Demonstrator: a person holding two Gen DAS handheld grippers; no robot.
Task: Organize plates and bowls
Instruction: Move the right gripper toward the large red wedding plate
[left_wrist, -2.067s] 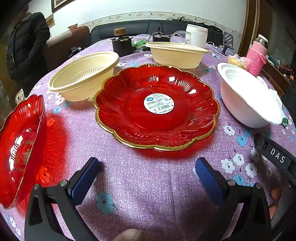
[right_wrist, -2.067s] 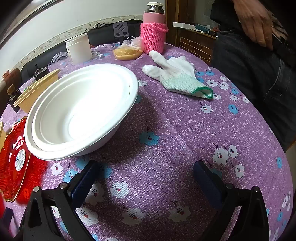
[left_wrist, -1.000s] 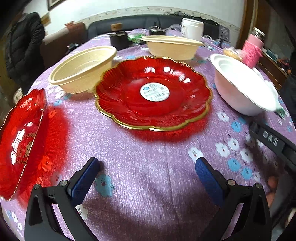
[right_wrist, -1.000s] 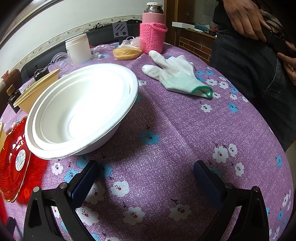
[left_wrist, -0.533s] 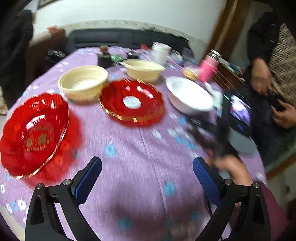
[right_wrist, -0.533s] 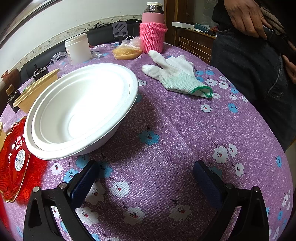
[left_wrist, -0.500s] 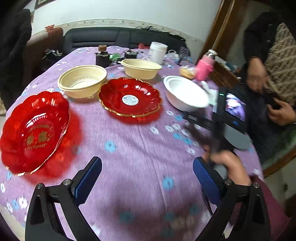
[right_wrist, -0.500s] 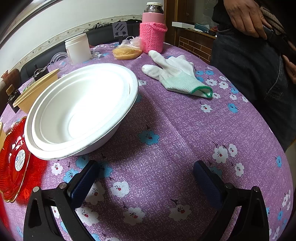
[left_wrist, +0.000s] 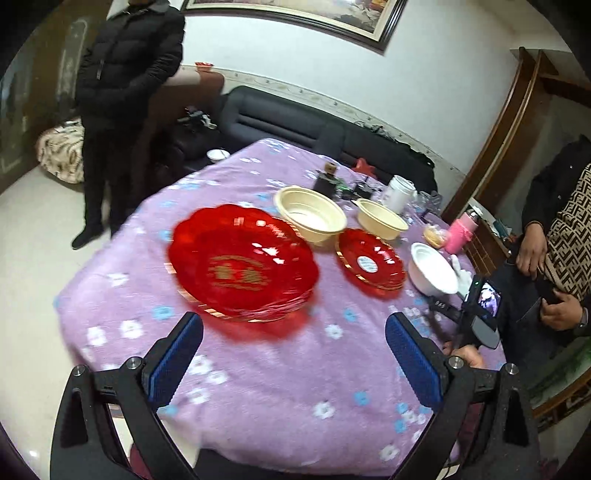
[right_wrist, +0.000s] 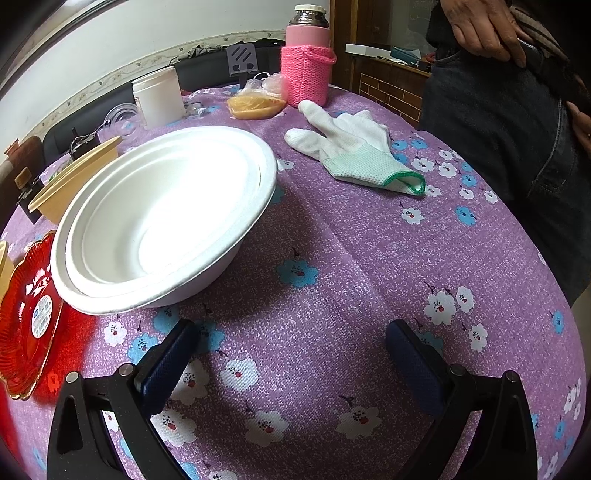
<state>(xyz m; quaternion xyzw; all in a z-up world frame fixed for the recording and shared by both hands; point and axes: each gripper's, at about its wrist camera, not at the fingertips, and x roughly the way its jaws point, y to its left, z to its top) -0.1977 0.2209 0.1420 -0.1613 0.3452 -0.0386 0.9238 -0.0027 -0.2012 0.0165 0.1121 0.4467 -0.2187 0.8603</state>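
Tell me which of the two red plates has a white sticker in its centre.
The smaller red plate, lying beside the white bowl. The larger red plate shows gold lettering instead.

A white wall (left_wrist: 424, 92) stood behind the table (left_wrist: 258, 369), with a patterned border strip (left_wrist: 332, 105) across it and a dark-framed picture (left_wrist: 295, 14) high up. A dark sofa (left_wrist: 280, 125) ran along the table's far edge. The floor (left_wrist: 33, 221) was pale and glossy. Dark wood trim (left_wrist: 498, 140) rose at the right, and a low brick-patterned wall (right_wrist: 388, 90) showed past the table's far right edge.
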